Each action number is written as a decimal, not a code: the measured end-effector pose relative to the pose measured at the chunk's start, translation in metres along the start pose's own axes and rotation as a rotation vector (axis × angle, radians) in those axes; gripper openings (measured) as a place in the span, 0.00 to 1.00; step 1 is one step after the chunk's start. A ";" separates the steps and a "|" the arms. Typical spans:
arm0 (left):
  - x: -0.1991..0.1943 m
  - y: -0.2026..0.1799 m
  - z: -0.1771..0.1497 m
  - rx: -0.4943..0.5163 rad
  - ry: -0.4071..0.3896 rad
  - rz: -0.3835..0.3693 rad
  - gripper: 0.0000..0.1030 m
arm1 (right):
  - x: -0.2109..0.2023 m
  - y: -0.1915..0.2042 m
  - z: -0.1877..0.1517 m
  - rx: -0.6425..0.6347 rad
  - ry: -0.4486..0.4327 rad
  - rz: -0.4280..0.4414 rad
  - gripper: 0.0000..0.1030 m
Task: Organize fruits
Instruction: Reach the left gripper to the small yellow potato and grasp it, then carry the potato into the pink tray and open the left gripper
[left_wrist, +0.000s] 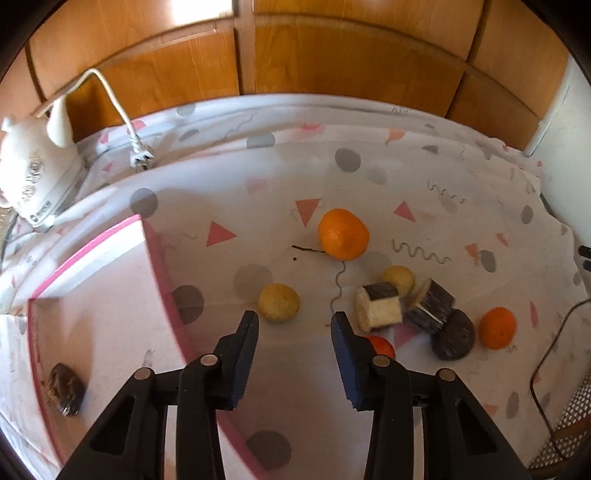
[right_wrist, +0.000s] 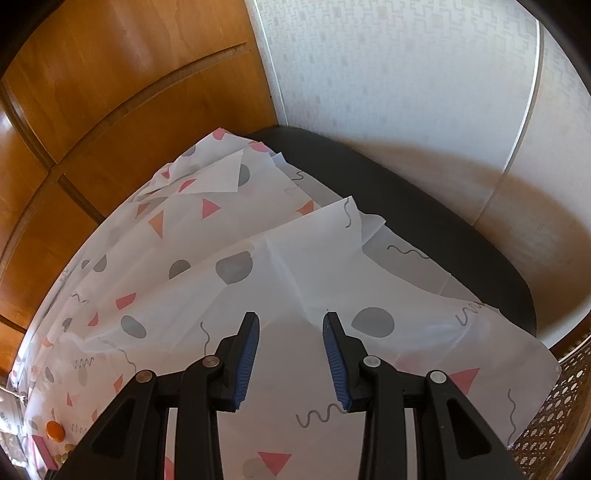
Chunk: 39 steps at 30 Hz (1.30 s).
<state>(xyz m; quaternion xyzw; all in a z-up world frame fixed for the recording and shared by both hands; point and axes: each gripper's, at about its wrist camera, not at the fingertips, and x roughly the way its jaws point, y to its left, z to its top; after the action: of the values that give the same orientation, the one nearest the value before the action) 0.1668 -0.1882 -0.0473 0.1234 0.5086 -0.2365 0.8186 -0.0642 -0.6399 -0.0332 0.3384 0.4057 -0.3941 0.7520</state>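
left hand-held gripper (left_wrist: 294, 320) released above yellow ball (left_wrist: 278, 302) | right hand-held gripper (right_wrist: 291, 322) released over tablecloth (right_wrist: 280, 266)

Bright daylight; soft shadows; fisheye-bent, vignetted edges.

Left gripper (left_wrist: 294, 320) jaws apart, bare tablecloth (left_wrist: 280, 206) ahead; yellow ball (left_wrist: 278, 302) just beyond left fingertip, pink-rimmed box (left_wrist: 162, 266) wall crowding left.

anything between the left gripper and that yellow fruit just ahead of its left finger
Nothing visible does. The left gripper is open over bare tablecloth, and the yellow fruit lies just past its left fingertip; the pink-rimmed tray sits off left.
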 end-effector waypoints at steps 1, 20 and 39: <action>0.005 -0.001 0.002 0.010 0.001 0.016 0.39 | 0.000 0.001 0.000 -0.003 0.001 0.000 0.35; -0.064 0.060 -0.038 -0.243 -0.186 0.013 0.24 | 0.004 0.008 -0.002 -0.048 0.012 0.005 0.35; -0.078 0.160 -0.129 -0.589 -0.151 0.227 0.39 | 0.005 0.020 -0.007 -0.116 0.028 0.012 0.35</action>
<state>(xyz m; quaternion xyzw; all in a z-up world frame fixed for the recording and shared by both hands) 0.1205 0.0268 -0.0422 -0.0807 0.4759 0.0049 0.8758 -0.0472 -0.6261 -0.0367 0.3023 0.4365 -0.3608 0.7667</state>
